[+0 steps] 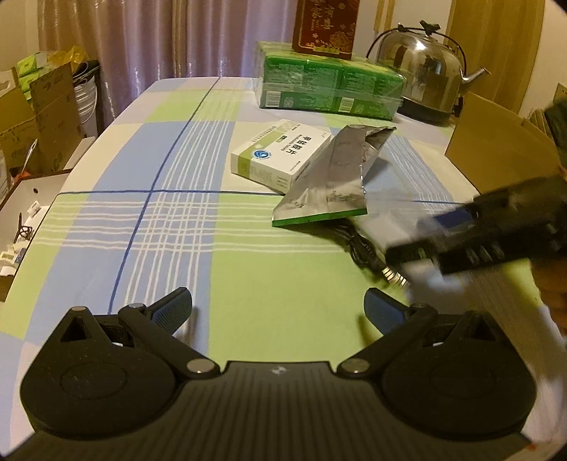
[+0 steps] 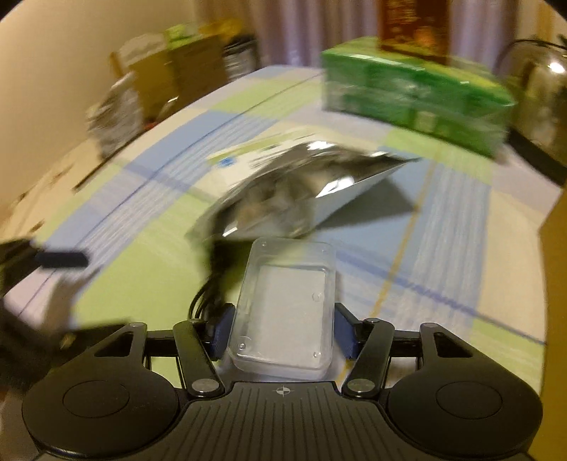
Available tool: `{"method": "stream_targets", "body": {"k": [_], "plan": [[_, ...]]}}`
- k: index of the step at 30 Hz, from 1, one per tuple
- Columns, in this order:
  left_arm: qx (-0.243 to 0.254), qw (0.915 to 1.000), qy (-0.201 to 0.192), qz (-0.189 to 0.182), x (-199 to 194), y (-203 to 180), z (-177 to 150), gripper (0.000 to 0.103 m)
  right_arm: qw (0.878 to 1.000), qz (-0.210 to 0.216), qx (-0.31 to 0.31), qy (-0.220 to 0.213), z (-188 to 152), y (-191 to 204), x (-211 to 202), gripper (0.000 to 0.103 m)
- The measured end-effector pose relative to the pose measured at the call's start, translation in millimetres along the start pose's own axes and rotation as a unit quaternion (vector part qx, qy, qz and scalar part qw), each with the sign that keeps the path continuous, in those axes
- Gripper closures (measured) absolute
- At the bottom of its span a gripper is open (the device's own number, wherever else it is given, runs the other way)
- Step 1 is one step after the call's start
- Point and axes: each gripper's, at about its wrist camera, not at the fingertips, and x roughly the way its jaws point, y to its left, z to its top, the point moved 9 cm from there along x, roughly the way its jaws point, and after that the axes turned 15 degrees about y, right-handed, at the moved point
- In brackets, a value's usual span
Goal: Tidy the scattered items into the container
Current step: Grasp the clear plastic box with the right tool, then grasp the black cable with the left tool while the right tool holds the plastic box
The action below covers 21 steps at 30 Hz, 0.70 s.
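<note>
My right gripper (image 2: 283, 329) is shut on a clear plastic case (image 2: 283, 301), held just above the checked tablecloth (image 2: 141, 248). Ahead of it lie a crumpled silver foil pouch (image 2: 294, 191), a white medicine box (image 2: 244, 152) and a coiled black cable (image 2: 209, 294). In the left wrist view the pouch (image 1: 329, 177) leans against the medicine box (image 1: 280, 156), and the cable (image 1: 365, 251) lies below them. My left gripper (image 1: 278, 308) hovers open and empty over the cloth. The right gripper (image 1: 425, 237) enters blurred from the right. An open cardboard box (image 1: 496, 149) stands at the right edge.
A green wrapped pack (image 1: 329, 85) with a red box (image 1: 324, 25) on top sits at the back, beside a steel kettle (image 1: 421, 71). Cartons and clutter (image 1: 42, 117) stand off the table's left side. The right wrist view is motion-blurred.
</note>
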Motion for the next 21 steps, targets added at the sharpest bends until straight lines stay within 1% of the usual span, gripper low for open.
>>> {"method": "stream_targets", "body": {"k": [2, 5, 7, 9, 10, 12, 13, 14, 15, 16, 18, 19, 20, 21], "plan": [[-0.007, 1.0, -0.001, 0.0, -4, 2, -2, 0.002, 1.0, 0.008, -0.023, 0.006, -11, 14, -3, 0.047], [-0.009, 0.9999, -0.007, -0.005, -11, 2, -2, 0.002, 0.999, 0.039, -0.027, 0.012, -29, 28, -9, 0.047], [-0.002, 0.9999, -0.009, -0.006, -13, -1, 1, 0.006, 1.0, 0.023, 0.001, 0.001, -37, 21, -16, 0.048], [0.01, 0.9999, -0.008, -0.011, -10, -9, 8, 0.014, 0.999, 0.001, 0.049, -0.016, -44, 3, -22, 0.048], [0.017, 0.9997, -0.009, -0.014, -9, -14, 12, 0.016, 0.997, -0.01, 0.072, -0.023, -47, -6, -24, 0.048], [0.041, 0.999, -0.006, -0.016, -2, -27, 21, 0.027, 0.994, -0.035, 0.097, -0.033, -53, -19, -28, 0.048], [0.053, 0.9985, -0.002, -0.014, 3, -34, 24, 0.03, 0.993, -0.043, 0.103, -0.038, -56, -23, -29, 0.048], [0.063, 0.9979, 0.002, -0.012, 8, -40, 27, 0.036, 0.992, -0.046, 0.109, -0.041, -58, -26, -29, 0.048], [0.071, 0.9974, 0.007, -0.007, 14, -46, 29, 0.045, 0.992, -0.049, 0.112, -0.043, -60, -29, -30, 0.048], [0.076, 0.997, 0.013, -0.001, 20, -49, 31, 0.05, 0.991, -0.054, 0.113, -0.048, -61, -31, -31, 0.048], [0.085, 0.996, 0.024, 0.016, 32, -53, 31, 0.07, 0.99, -0.059, 0.116, -0.054, -60, -35, -31, 0.048], [0.088, 0.9957, 0.024, 0.019, 35, -55, 31, 0.071, 0.99, -0.059, 0.118, -0.057, -59, -37, -32, 0.048], [0.088, 0.9957, 0.022, 0.017, 36, -57, 31, 0.076, 0.989, -0.06, 0.119, -0.06, -59, -37, -31, 0.048], [0.088, 0.9958, 0.023, 0.015, 36, -58, 32, 0.083, 0.989, -0.06, 0.121, -0.062, -58, -37, -31, 0.045]]}}
